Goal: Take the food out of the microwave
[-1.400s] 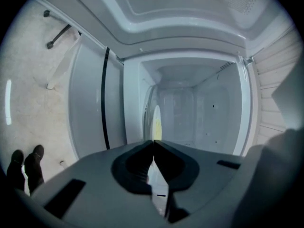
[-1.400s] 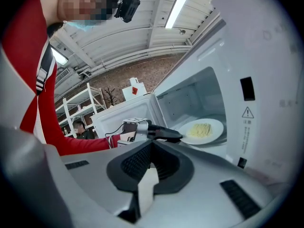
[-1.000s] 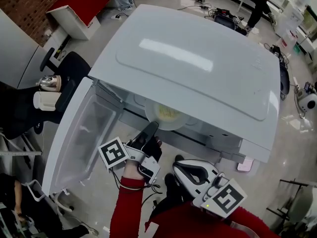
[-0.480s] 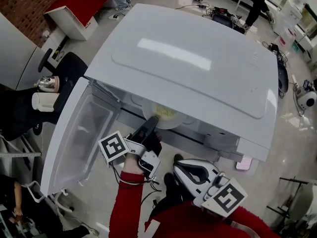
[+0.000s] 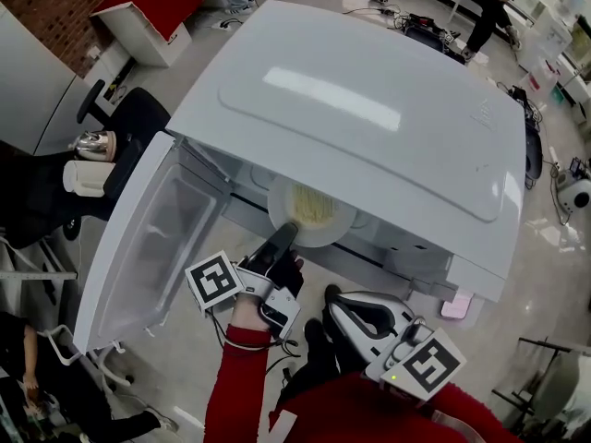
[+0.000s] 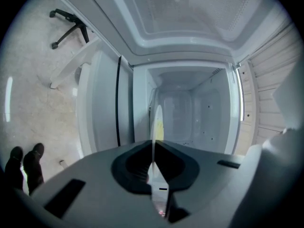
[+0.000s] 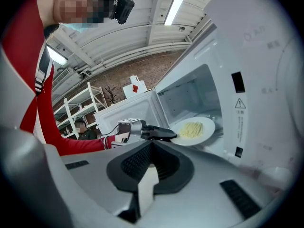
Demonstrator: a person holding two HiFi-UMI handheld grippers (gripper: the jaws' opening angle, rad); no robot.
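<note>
Plate (image 5: 325, 218) of noodles (image 5: 312, 205) now further out at microwave (image 5: 369, 109) cavity's front edge than second ago. Left gripper (image 5: 284, 234): fingers clamped on plate rim. Right gripper (image 5: 342, 305): fingers closed, empty, held back. Extraction under way.

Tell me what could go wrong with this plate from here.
The left gripper pinches the plate by one rim only, so it could tip and spill the noodles. The right gripper is clear of it, so nothing would catch a slip. The plate's far edge lies inside the microwave and might snag.
</note>
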